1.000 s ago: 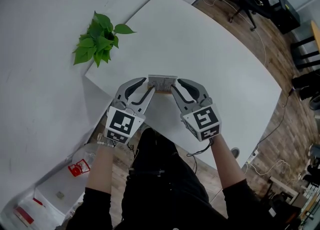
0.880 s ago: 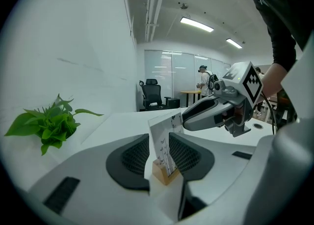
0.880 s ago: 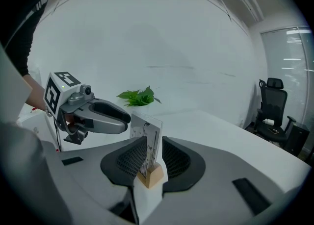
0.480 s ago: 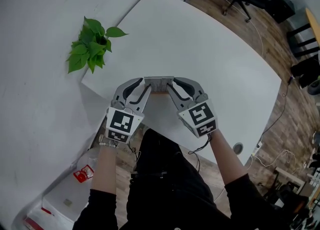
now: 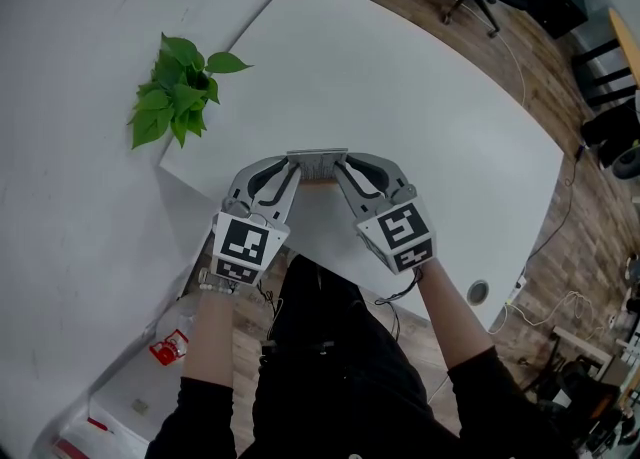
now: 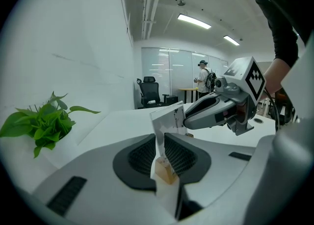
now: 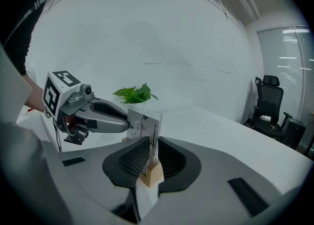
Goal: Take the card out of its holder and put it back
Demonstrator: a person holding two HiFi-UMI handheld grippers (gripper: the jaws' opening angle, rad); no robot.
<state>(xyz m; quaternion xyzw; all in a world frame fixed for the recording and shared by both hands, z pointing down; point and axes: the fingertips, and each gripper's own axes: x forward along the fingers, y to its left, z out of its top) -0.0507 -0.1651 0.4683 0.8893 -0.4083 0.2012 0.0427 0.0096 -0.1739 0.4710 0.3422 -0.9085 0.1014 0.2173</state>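
Left gripper (image 6: pixel 161 140): jaws have just been closing and now pinch one end of the card (image 6: pixel 169 117). The white sheet stands upright between the pads, with the wooden base (image 6: pixel 164 170) just below them. Can't tell if the pads also catch the clear panel

Right gripper (image 7: pixel 149 151): jaws are together on the opposite end of the holder (image 7: pixel 145 121). The clear panel stands upright between the pads and the wood block sits low in the gap

The two grippers come in from opposite ends, tips nearly meeting, both tilted a little downward. Likely reason: the right one pins the holder so it can't slide or tip, and the left one takes the sheet itself. Gripping at the ends leaves the top edge free, so the card has a clear way out

The holder stands on the table (image 5: pixel 430 137) close to the near edge, right in front of the person, with the card still seated in it. The plant (image 5: pixel 175 97) sits at the far left corner, well apart and not in the way. Rest of the tabletop around the holder is bare

Step, as I judge it: both grips are set and the pull-out hasn't started. The next move needs the left gripper to draw the card along the slot while the right keeps the base down

Risks:
- The thin sheet buckles if pulled at an angle
- The light holder lifts along with the card
- The card drags the panel if the left pads have both
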